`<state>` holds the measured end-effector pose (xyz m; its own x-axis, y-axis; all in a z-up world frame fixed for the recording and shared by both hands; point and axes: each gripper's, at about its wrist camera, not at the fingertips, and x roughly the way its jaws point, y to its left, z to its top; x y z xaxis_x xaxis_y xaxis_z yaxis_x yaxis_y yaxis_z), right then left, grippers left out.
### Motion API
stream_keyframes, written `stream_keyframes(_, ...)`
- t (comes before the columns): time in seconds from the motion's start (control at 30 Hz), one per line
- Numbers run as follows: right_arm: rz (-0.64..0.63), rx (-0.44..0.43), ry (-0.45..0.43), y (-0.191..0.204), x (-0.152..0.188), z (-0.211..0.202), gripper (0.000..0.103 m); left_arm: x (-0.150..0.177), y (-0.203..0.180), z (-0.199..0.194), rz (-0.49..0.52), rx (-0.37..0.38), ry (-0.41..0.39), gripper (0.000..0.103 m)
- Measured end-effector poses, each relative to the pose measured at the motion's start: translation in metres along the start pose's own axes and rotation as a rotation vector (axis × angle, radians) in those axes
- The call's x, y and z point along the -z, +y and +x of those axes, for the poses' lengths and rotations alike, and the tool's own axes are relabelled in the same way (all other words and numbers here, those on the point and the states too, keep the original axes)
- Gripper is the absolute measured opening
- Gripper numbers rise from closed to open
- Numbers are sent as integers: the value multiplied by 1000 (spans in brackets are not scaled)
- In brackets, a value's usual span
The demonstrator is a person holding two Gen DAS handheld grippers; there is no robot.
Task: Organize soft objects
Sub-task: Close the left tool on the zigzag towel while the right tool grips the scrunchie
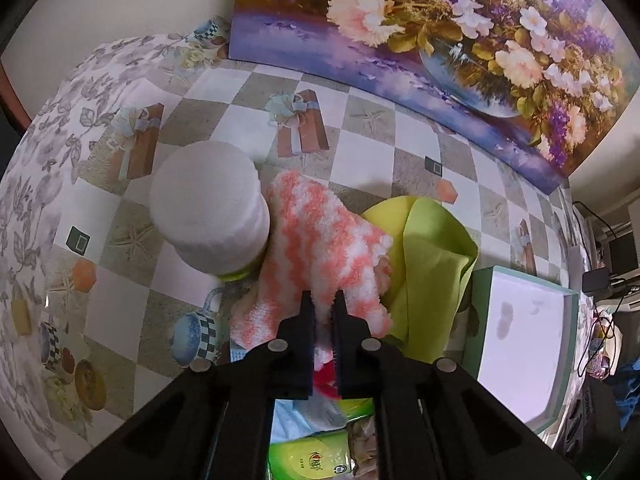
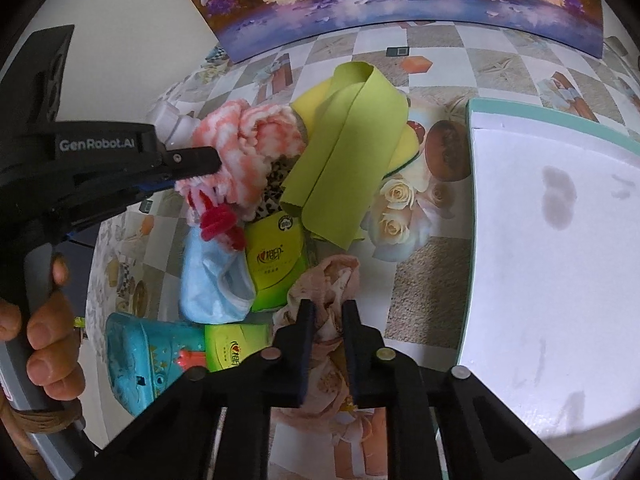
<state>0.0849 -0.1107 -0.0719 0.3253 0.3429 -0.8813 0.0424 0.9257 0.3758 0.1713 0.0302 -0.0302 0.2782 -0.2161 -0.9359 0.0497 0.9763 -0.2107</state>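
Note:
My left gripper (image 1: 323, 300) is shut on a fluffy orange-and-white striped sock (image 1: 320, 236), which also shows in the right wrist view (image 2: 248, 140) held by the left gripper (image 2: 212, 164). My right gripper (image 2: 328, 308) is shut on a crumpled beige-pink cloth (image 2: 332, 284). A lime-green cloth (image 2: 344, 148) lies folded on the table, also in the left wrist view (image 1: 432, 272). A white box with a teal rim (image 2: 560, 240) stands at the right. A light-blue face mask (image 2: 212, 284), a red fuzzy piece (image 2: 220, 224) and green tissue packs (image 2: 276, 264) lie in the pile.
A white foam roll (image 1: 208, 208) stands left of the sock. A teal toy (image 2: 140, 360) lies at the near left. A flower painting (image 1: 440, 40) leans against the wall at the back. The white box shows at the right of the left wrist view (image 1: 524, 344).

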Motion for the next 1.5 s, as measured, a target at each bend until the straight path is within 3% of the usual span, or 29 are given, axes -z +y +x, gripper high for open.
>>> stream_keyframes(0.8, 5, -55, -69, -2, 14, -29, 8, 10, 2, -44, -20, 50, -145, 7)
stream_keyframes(1.27, 38, -55, -94, -14, 21, -47, 8, 67, -6, -18, -5, 21, 3, 7)
stream_keyframes(1.4, 43, -52, -95, -18, 22, -49, 8, 71, -6, -14, -35, 18, -4, 8)
stream_keyframes(1.5, 55, -55, -94, -22, 21, -49, 8, 69, -5, -14, -55, 16, -13, 16)
